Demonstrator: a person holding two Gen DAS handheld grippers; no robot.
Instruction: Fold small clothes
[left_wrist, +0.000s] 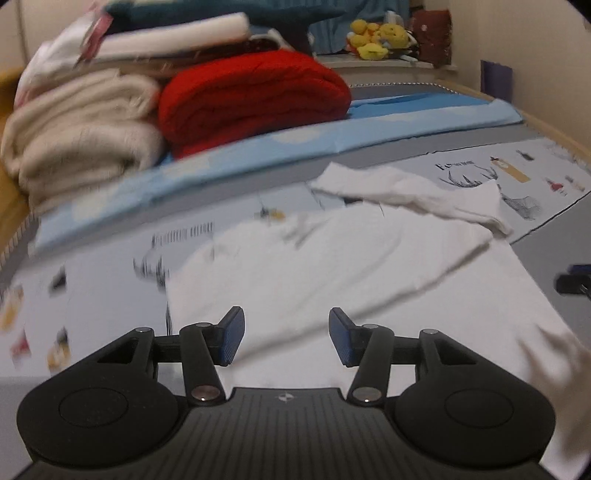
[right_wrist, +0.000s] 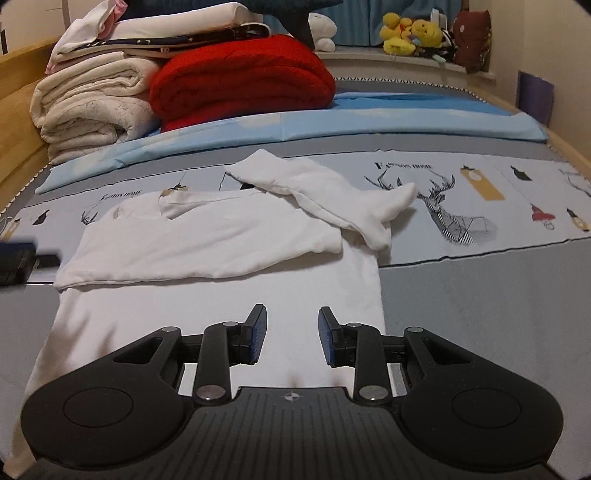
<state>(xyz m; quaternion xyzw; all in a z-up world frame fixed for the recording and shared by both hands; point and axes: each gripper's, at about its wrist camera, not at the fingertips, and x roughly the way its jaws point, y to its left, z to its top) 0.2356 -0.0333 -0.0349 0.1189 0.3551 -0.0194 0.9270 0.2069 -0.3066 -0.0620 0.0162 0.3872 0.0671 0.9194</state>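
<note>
While both hover level—left gripper (left_wrist: 286, 338), right gripper (right_wrist: 291, 334)—jaws apart.

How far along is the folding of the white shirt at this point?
Partly done: on the white shirt one sleeve is folded in across the chest and the upper part is doubled over the body. Nothing is in hand: the left gripper and right gripper are both open above the lower hem. Left: the final folds into a compact stack on the bed sheet.
</note>
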